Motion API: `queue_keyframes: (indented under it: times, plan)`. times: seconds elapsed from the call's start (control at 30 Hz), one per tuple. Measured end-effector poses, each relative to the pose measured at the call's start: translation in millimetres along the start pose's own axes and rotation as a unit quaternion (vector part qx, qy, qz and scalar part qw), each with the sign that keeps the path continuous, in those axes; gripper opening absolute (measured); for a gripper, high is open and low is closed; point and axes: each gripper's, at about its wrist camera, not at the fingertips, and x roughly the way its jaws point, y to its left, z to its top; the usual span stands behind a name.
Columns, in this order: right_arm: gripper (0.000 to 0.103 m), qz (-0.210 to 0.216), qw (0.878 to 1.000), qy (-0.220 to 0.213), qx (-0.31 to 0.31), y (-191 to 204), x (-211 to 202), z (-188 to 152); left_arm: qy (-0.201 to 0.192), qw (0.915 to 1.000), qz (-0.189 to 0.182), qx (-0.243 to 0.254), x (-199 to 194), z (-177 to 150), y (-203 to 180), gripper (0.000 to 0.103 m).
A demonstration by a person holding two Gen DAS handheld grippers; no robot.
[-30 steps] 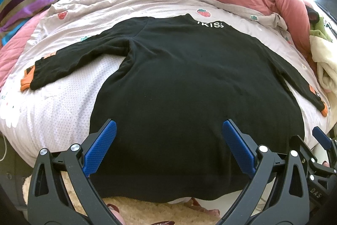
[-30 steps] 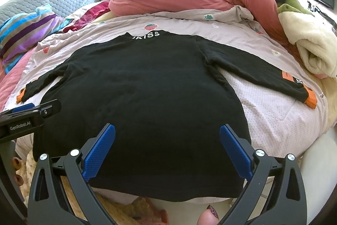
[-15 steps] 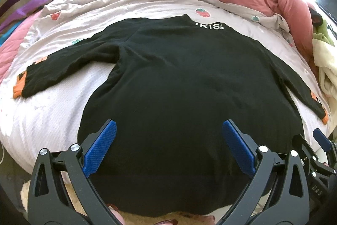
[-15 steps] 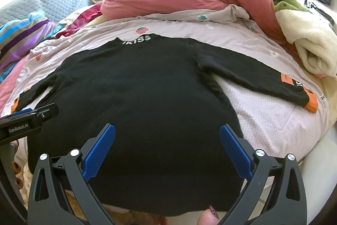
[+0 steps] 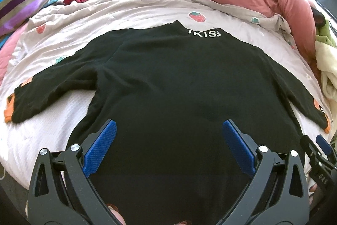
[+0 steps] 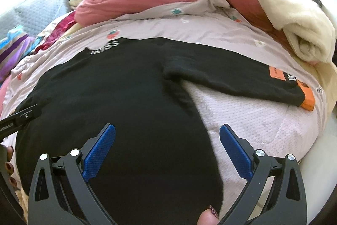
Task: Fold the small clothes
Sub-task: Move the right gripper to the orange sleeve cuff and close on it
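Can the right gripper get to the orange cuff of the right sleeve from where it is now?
Probably yes. The right gripper is open, and only flat bedding lies between it and the orange cuff, which rests uncovered on top.

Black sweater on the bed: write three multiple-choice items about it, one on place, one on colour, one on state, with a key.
1. Where is the white lettering on the black sweater?
A. at the collar
B. on the hem
C. on the left cuff

2. What colour are the sweater's cuffs?
A. green
B. orange
C. white

3. How does the sweater lie?
A. folded in half
B. rolled up
C. spread flat with both sleeves out

Key: 1 A, the lettering sits on the neck edge, far from the grippers. 2 B, orange trim ends each sleeve. 3 C, the body is flat on the quilt and the sleeves reach out sideways; the left gripper and the right gripper are both open above its lower part.
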Motion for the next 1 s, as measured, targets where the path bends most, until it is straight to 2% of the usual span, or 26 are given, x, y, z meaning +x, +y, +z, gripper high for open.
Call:
queue_keyframes:
  times: [0.37,0.67,1.0]
  plan:
    - [0.099,-0.060,0.992,0.020,0.107,-84,27,20,0.014,0.9998,-0.008,0.011,26,25,-10,0.095]
    - [0.099,-0.098,0.968,0.027,0.228,-161,41,15,0.025,0.9994,-0.004,0.024,48,37,-21,0.095]
    - [0.099,-0.116,0.950,-0.002,0.289,-205,55,24,0.028,0.9994,-0.001,0.022,64,51,-26,0.095]
